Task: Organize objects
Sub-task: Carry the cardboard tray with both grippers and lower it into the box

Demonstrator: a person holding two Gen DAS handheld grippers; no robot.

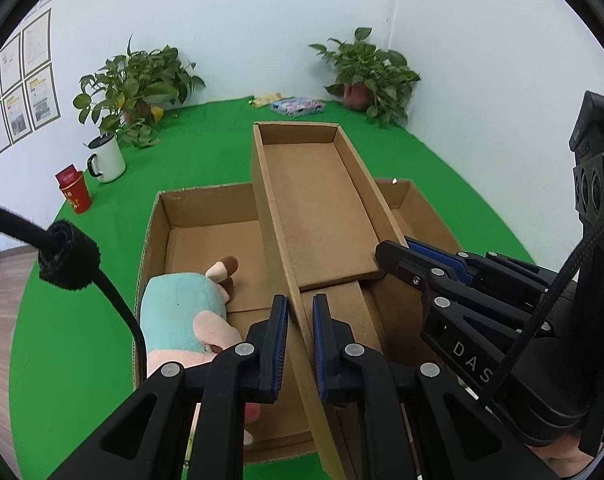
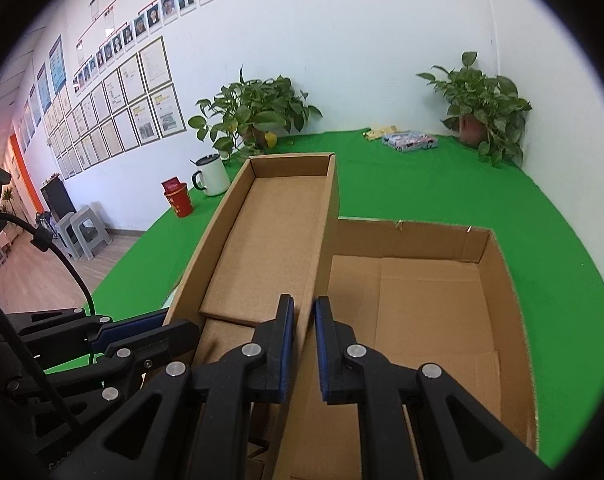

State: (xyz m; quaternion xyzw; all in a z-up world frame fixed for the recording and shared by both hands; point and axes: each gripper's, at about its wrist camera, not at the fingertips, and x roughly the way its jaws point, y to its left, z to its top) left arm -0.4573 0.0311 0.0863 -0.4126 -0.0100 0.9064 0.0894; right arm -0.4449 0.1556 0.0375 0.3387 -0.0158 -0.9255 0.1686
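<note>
The only writing that could be read was the pale letters "DAS" on the black arm of the right claw, seen from the left wrist camera; the print on the red cup and on the framed papers along the wall was too small to make out. The narrow tray was plain brown corrugated cardboard, long and shallow, open at the top and empty, with bare unprinted walls. It was held tilted above a large open box of the same cardboard, which stood on the green counter. The left claw was clenched on the tray's left side wall, one blue-padded finger inside and one outside, and the right claw was clenched likewise on the tray's right side wall. Inside the big box, at its left near corner, lay a soft toy with a pale blue body, pink parts and a brown-tipped horn or ear. Farther back on the counter stood a white mug beside the red cup, two potted plants and a flat colourful packet.
</note>
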